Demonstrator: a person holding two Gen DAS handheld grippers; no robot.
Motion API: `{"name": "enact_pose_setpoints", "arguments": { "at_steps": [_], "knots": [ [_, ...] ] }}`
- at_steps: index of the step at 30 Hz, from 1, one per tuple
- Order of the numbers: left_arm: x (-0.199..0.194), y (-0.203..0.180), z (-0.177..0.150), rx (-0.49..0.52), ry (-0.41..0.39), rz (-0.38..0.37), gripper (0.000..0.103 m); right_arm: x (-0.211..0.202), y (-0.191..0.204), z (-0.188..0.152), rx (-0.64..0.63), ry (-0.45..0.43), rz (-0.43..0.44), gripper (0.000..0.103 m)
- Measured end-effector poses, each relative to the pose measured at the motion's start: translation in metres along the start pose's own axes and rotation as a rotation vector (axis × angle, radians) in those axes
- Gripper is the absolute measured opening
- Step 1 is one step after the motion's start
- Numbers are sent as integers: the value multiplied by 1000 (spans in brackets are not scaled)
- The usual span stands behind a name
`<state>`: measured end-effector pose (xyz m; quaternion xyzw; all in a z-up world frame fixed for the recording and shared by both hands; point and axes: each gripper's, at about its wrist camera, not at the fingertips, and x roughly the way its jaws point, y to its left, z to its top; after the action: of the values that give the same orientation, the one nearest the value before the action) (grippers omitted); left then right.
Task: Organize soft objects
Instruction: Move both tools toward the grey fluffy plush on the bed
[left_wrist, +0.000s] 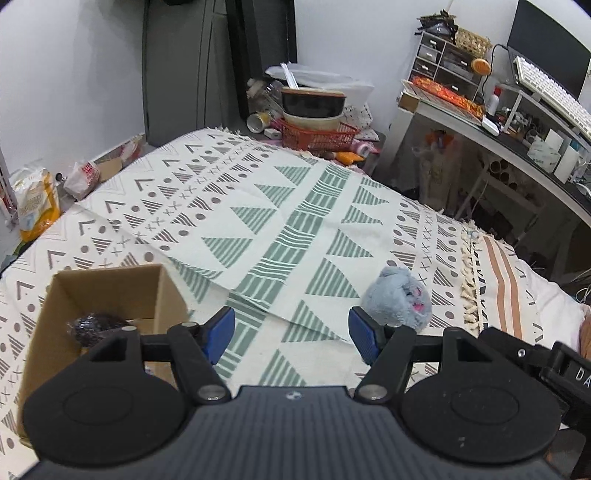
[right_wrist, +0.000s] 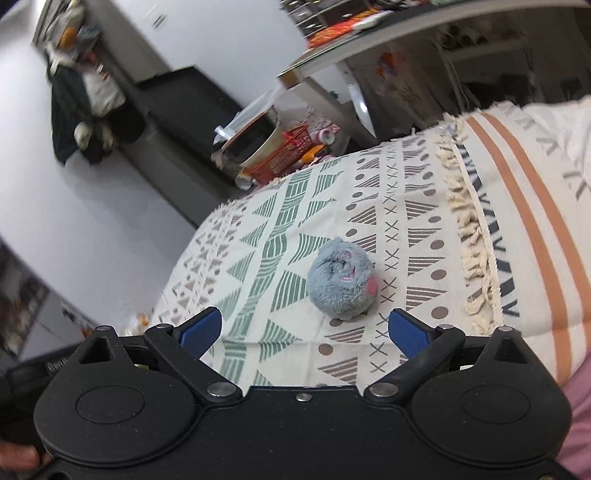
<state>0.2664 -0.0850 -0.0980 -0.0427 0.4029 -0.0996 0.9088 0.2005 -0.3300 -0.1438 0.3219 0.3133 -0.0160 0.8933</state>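
Observation:
A round grey-blue plush toy (left_wrist: 399, 299) with pink marks lies on the patterned bedspread (left_wrist: 258, 206). In the left wrist view it sits just beyond my right-hand fingertip. My left gripper (left_wrist: 291, 334) is open with nothing between its blue pads. An open cardboard box (left_wrist: 99, 291) stands at the lower left, with a dark sparkly soft object (left_wrist: 94, 326) inside it. In the right wrist view the plush toy (right_wrist: 341, 282) lies a little ahead of my right gripper (right_wrist: 306, 332), which is open and empty above the bedspread (right_wrist: 406, 229).
Past the bed's far edge stand a red basket (left_wrist: 317, 138) with stacked bowls and clutter. A desk (left_wrist: 498, 136) with a keyboard and drawers runs along the right. Bags (left_wrist: 37, 206) lie on the floor at the left. A fringed striped cloth (right_wrist: 517, 206) covers the bed's right side.

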Motion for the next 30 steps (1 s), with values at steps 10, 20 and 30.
{"name": "enact_pose_setpoints", "arguments": {
  "at_steps": [10,20,30],
  "knots": [
    [33,-24,-2,9,28,-20,66,21,-22,-1,124,-3,-15,94],
    [70,-39,3,-42,50,-84,62,61,-38,-1,212,28,-18,75],
    [116,-51,8,-81,102,-103,55,100,-48,1,260,13,-42,57]
  ]
}}
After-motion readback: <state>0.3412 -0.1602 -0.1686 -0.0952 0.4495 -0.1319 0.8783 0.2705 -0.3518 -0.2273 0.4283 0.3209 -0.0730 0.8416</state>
